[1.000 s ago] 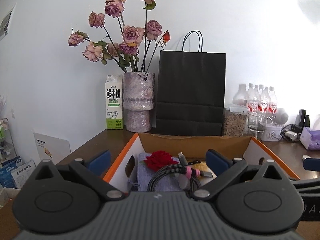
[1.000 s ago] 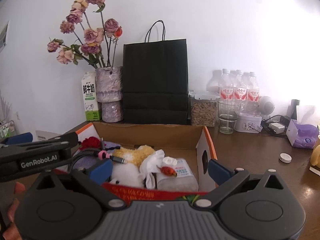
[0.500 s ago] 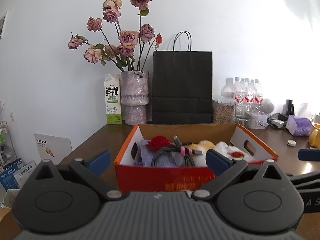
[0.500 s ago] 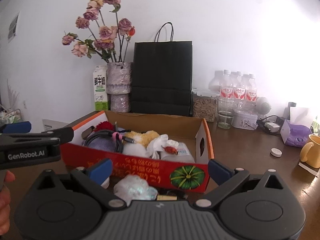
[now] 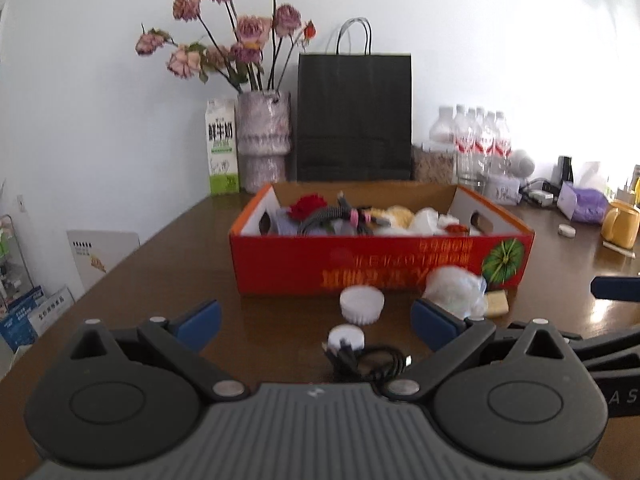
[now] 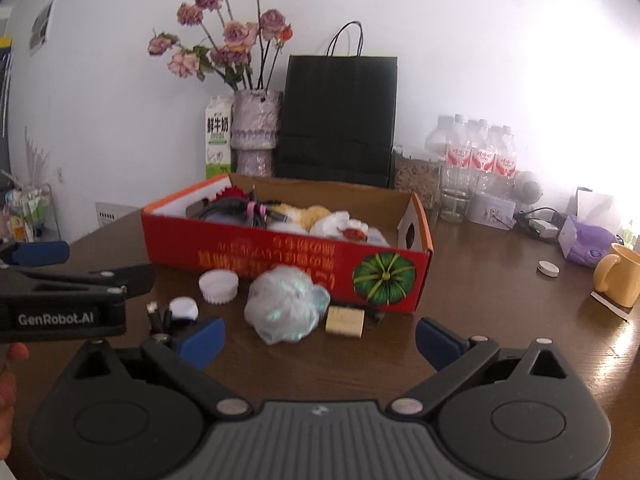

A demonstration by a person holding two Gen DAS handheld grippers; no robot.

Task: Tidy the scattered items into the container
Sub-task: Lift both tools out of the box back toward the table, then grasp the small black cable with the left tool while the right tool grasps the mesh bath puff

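Red cardboard makes up the box point(image 5: 380, 264), which sits mid-bench with its long printed side facing you. Inside it you can see a coiled cable point(image 5: 326, 216), a red flower point(image 5: 307, 205), a yellow soft toy point(image 5: 396, 213) and crumpled white tissue point(image 5: 428, 218).

Four things lie on the bench in front of that near wall. A white ribbed lid point(image 5: 362, 304) sits just before the box. Closer to you is a small white charger point(image 5: 346, 337) with a black cord point(image 5: 372, 364) bunched against it. To the right, a crumpled clear plastic bag point(image 6: 286, 306) touches the box wall, and a small tan block point(image 6: 345, 321) lies just beside the bag.

Your left gripper point(image 5: 316, 320) hovers with its jaws spread wide and nothing between them, the charger and cord lying just ahead. Your right gripper point(image 6: 320, 340) is likewise wide apart and holding nothing, facing the bag and block.

A yellow mug point(image 6: 618, 280) stands near the bench's right edge.
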